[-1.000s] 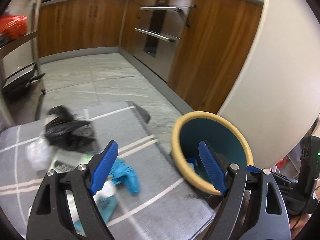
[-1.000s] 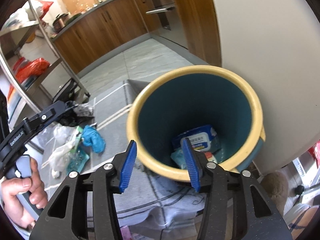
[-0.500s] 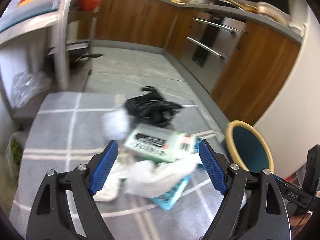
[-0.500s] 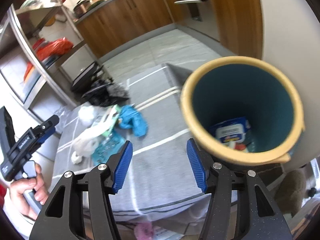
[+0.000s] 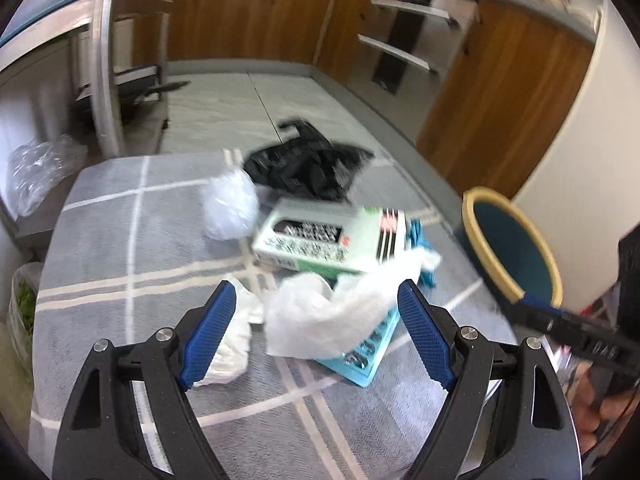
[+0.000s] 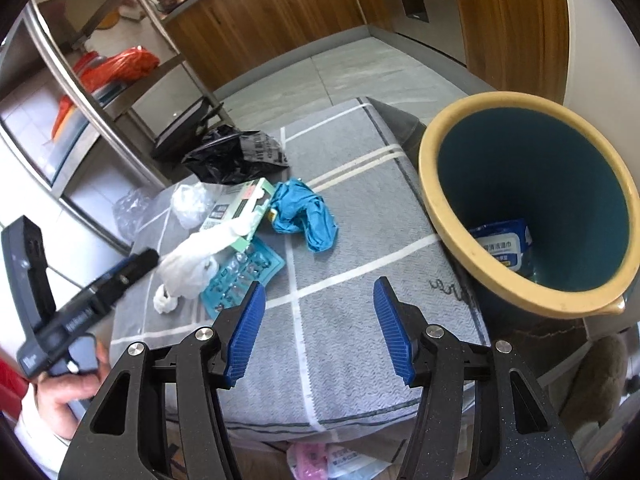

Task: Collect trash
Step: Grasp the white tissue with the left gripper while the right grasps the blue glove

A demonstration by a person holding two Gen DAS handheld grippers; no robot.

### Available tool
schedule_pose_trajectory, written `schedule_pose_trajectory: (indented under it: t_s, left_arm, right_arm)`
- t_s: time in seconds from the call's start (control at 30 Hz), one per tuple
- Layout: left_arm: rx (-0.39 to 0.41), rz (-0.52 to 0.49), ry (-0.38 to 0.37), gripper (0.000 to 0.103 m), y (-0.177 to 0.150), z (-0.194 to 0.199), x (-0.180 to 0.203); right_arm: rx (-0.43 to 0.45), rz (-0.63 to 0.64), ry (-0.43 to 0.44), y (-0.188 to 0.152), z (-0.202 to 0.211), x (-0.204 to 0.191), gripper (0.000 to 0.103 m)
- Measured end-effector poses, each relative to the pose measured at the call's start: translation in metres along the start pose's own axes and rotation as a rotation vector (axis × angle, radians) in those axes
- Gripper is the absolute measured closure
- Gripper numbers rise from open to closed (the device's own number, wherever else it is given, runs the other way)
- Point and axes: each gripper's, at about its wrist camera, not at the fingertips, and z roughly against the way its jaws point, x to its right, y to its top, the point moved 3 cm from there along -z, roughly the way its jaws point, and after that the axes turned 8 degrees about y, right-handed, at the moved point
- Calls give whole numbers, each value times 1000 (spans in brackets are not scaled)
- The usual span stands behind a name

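Observation:
A pile of trash lies on a grey checked cloth [image 5: 104, 248]: a black bag [image 5: 308, 168], a clear crumpled bag [image 5: 230, 204], a green-white box [image 5: 328, 240], white tissue [image 5: 332, 316], a teal blister tray [image 5: 368, 356] and a blue glove [image 6: 304, 212]. A yellow-rimmed teal bin [image 6: 528, 200] stands at the right and holds a wipes pack [image 6: 502, 246]. My left gripper [image 5: 316, 336] is open, just before the tissue. My right gripper [image 6: 320, 332] is open and empty over bare cloth, left of the bin.
Wooden kitchen cabinets [image 5: 248, 16] and an oven line the back. A metal shelf rack [image 6: 96, 76] with red bags stands at the left. A white wall [image 6: 592, 32] is behind the bin. The cloth's front edge [image 6: 320, 424] is close below my right gripper.
My left gripper has swung away from the bin to face the trash pile and closed in on it. My right gripper has pulled back out of the bin and moved left.

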Motion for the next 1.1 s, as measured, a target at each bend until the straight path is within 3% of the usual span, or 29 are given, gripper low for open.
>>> schedule_pose_trajectory:
  t_s: [0.1, 0.17, 0.3, 0.33, 0.6, 0.77, 1.0, 1.1]
  left_arm:
    - [-56, -22, 4, 25, -5, -14, 6]
    - [-85, -16, -11, 35, -7, -21, 7]
    - [-136, 8, -67, 82, -10, -26, 6]
    - [-132, 12, -68, 86, -10, -24, 4]
    - [-12, 130, -162, 90, 4, 15, -13]
    - [58, 209, -179, 90, 12, 28, -26]
    - [68, 254, -176, 90, 18, 26, -31]
    - [61, 254, -171, 90, 19, 23, -28]
  right_arm:
    - [-7, -4, -6, 1, -2, 3, 45]
    - [-13, -5, -8, 1, -5, 4, 45]
    - [-23, -7, -3, 4, -11, 3, 45]
    - [-24, -7, -1, 5, -13, 3, 45]
    - [-38, 9, 12, 19, -29, 1, 45]
    - [-31, 6, 18, 37, -43, 1, 45]
    - [-73, 93, 5, 52, -78, -7, 45]
    - [-115, 164, -33, 51, -97, -11, 54]
